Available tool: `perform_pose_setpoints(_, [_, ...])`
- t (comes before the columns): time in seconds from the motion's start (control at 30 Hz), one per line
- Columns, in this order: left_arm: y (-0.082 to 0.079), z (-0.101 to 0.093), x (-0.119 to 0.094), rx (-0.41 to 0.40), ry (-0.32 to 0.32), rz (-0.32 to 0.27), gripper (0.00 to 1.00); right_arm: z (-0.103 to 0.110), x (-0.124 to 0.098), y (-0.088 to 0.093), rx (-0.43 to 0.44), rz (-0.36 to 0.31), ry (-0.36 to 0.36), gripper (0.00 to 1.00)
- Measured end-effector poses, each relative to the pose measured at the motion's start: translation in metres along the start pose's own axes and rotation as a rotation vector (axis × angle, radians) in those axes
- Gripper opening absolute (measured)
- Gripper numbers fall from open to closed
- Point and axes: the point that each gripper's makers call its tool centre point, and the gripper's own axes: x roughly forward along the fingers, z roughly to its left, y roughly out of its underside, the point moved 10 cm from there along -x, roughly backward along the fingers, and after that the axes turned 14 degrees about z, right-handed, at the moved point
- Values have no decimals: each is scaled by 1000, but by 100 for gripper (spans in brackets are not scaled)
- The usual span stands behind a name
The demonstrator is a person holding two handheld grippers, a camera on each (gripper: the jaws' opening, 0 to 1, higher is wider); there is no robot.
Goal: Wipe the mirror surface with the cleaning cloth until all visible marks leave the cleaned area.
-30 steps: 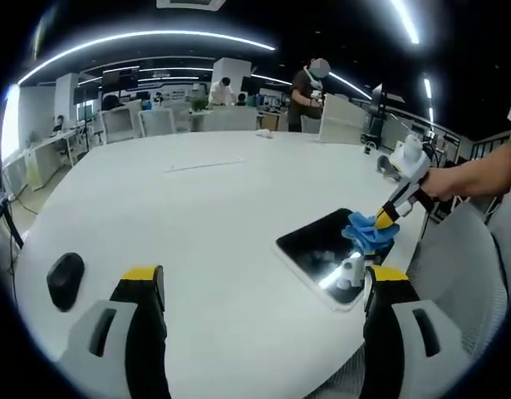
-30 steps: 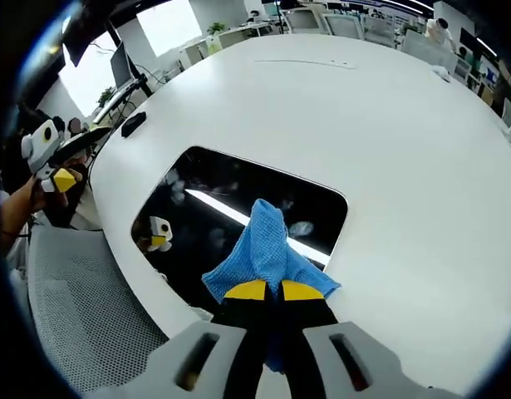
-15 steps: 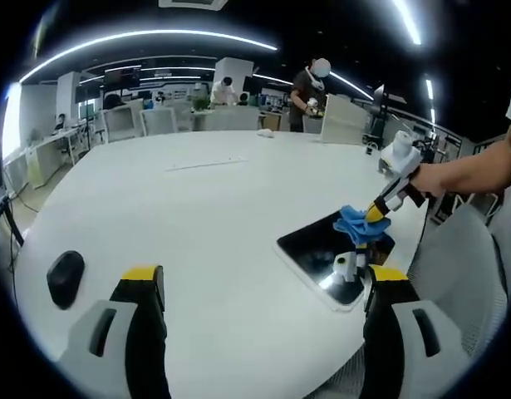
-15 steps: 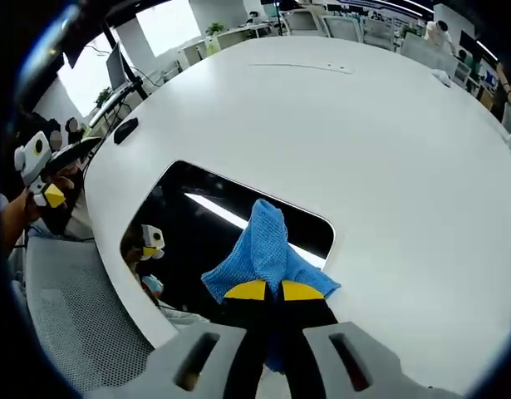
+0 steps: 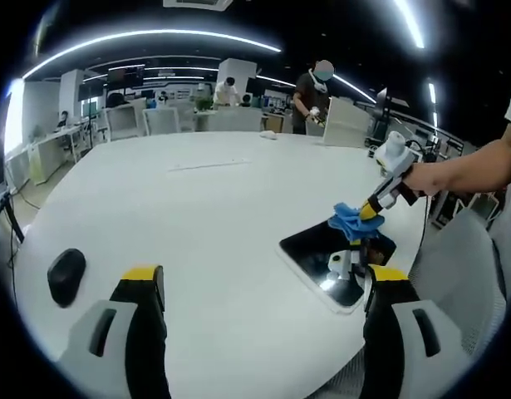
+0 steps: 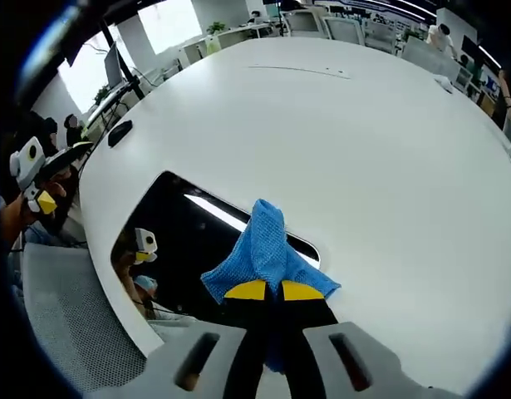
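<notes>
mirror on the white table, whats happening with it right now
A person is wiping the mirror with a blue cleaning cloth. The right gripper is shut on the cloth and presses it near one edge of the mirror, which lies flat by the edge of the round white table. The left gripper hangs open over the table and holds nothing. A black computer mouse lies on the table off to the side.

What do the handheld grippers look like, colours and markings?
The left gripper has light grey moulded bodies, each with a dark slot, black jaws and yellow tips. The right gripper matches: grey bodies, black jaws, yellow tips. From the left gripper view, its body is white and boxy.
</notes>
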Motion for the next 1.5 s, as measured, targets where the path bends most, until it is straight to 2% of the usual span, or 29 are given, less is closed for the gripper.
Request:
perform_pose_setpoints(0.3, [-1,-2,0,-4,-2,1,99,-6,1,-11,-13,-1,9,0])
perform_pose_setpoints(0.67, [0,5,-1,-9,-8,-1,99,-10,4,-21,-17,-4,20,0])
perform_pose_setpoints(1.23, [-3,5,-1,0,-8,3,99,-9,3,-20,2,-22,22,0])
perform_pose_setpoints(1.33, [-5,5,-3,2,-10,-2,99,-11,-4,-18,32,-35,7,0])
perform_pose_setpoints(1.5, [-8,6,-5,-4,-17,-18,99,-21,-33,-13,44,-97,9,0])
